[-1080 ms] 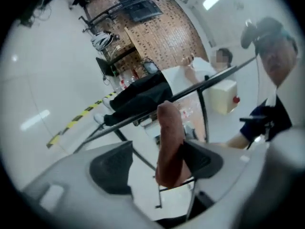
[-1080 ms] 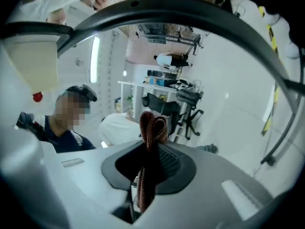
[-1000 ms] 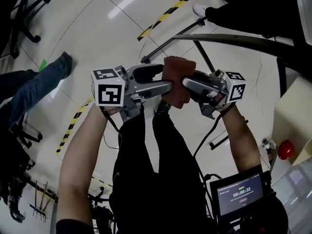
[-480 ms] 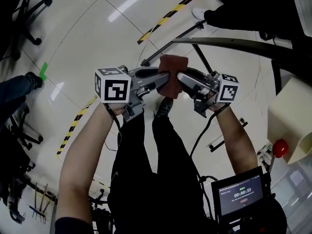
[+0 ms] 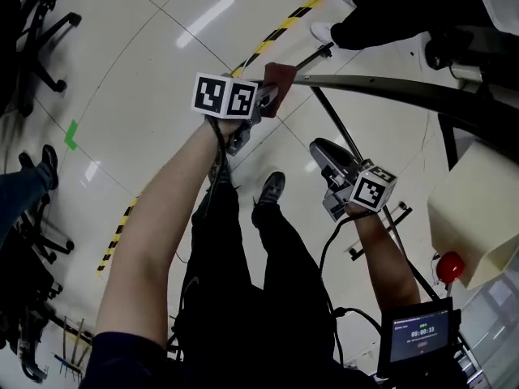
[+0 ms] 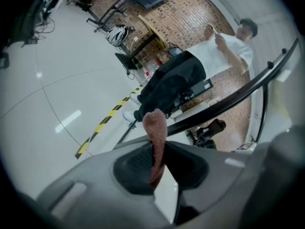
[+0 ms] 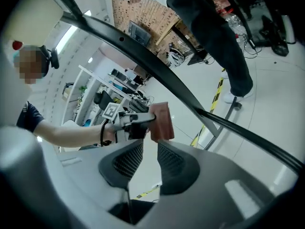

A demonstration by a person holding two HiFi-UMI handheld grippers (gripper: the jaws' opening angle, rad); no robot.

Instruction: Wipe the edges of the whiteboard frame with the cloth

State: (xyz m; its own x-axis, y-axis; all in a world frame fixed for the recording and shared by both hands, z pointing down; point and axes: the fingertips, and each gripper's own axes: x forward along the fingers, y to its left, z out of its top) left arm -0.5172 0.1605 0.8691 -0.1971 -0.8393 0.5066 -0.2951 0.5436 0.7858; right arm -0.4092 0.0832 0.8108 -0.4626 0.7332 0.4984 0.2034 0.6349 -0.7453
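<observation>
a: looking steeply down from head height. what to note first?
b: high up, at the end of a bare arm (image 5: 162, 225), the left gripper (image 5: 261, 97), with upturned marker cube (image 5: 225, 96). clamped tight on a reddish-brown cloth (image 5: 276, 78), pinched edge-on between both jaws in the left gripper view and sticking out past the tips.
a: and where against the whiteboard frame?
b: right by the near end of the dark whiteboard frame (image 5: 389, 83), a thin bar curving away to the right. seems to meet the bar there, yet impossible to confirm contact from any view.
a: right gripper?
b: lower, nearer the body, under the bar and well apart from the cloth: the right gripper (image 5: 321, 149). parted only narrowly, holding nothing, with just pale floor in the slit. aimed toward the left gripper and cloth, both near the middle of the right gripper view.
a: anything around?
b: glossy pale floor (image 5: 162, 63) crossed by yellow-and-black tape (image 5: 284, 19). beyond the frame, a bystander (image 5: 389, 6) in dark trousers and white shoes (image 5: 324, 31). straight below, the wearer's own dark shoe (image 5: 272, 189). at lower right a small lit screen (image 5: 418, 331), a red knob (image 5: 448, 266) and a cream panel (image 5: 478, 217). at far left a green floor mark (image 5: 73, 134).
</observation>
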